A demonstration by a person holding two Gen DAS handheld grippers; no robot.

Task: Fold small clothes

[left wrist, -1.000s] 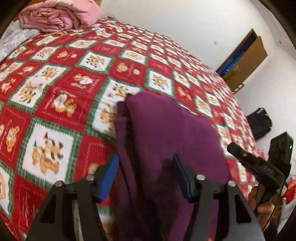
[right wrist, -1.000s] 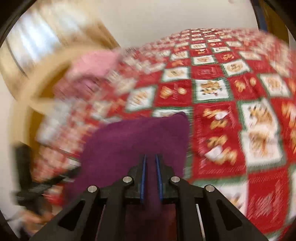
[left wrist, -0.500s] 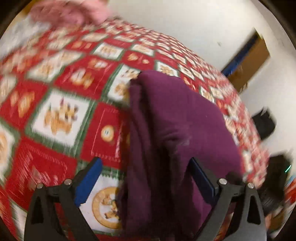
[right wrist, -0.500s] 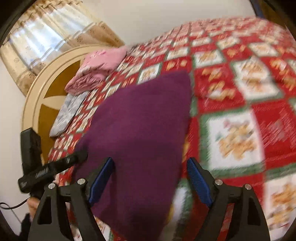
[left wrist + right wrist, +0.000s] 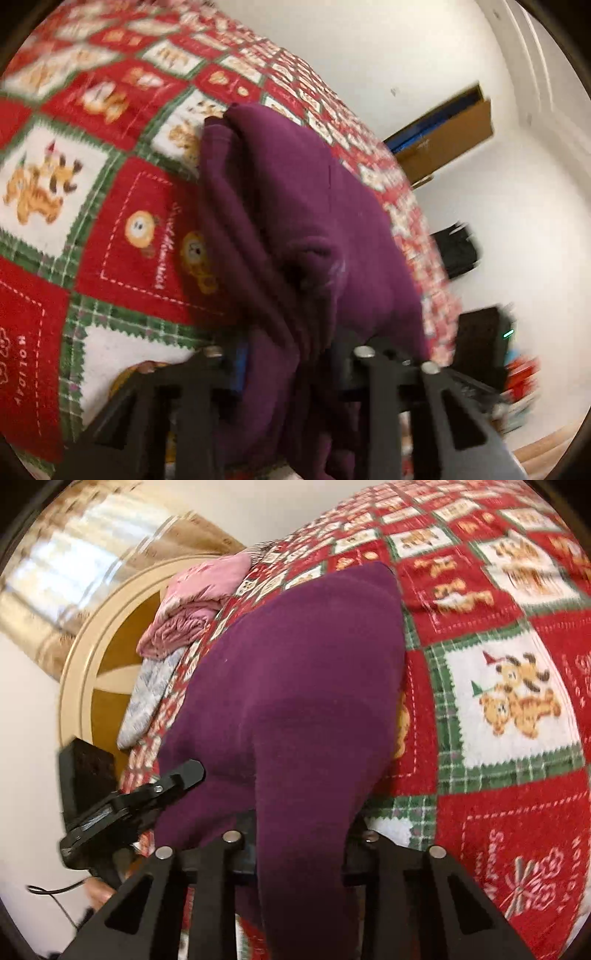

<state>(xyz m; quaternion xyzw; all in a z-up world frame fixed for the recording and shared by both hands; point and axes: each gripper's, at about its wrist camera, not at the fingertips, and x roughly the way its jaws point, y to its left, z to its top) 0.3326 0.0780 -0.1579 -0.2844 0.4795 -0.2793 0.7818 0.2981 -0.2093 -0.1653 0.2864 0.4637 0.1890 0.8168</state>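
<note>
Left wrist view. Bed quilt (image 5: 122,236), red/white/green patchwork with cartoon dogs, fills the left half. The purple garment (image 5: 295,206) lies on it, centre of frame: dark plum, soft fleecy fabric, folded into a thick stack, several layered edges visible along its left side, smooth rounded top surface. Its near end bunches into the left gripper (image 5: 291,373); fingers are closed on the cloth, a blue pad showing on the left finger, the right finger pressed against the fabric. Beyond the bed, at right: white wall, a brown cabinet (image 5: 447,147) with a blue edge, and a dark bag (image 5: 456,254), blurred.

Right wrist view. At left, a curved tan headboard (image 5: 81,679); against it a folded pink bundle (image 5: 195,602) resting above a grey patterned cloth (image 5: 147,701). The other gripper's black body appears at the garment's left edge. The garment (image 5: 295,686) spans the centre, one broad smooth panel, far edge straight, lying on the quilt (image 5: 498,664). A narrow gathered strip of it runs down between the fingers of the right gripper (image 5: 299,845), which are clamped on it from both sides. Quilt squares fill the right.
</note>
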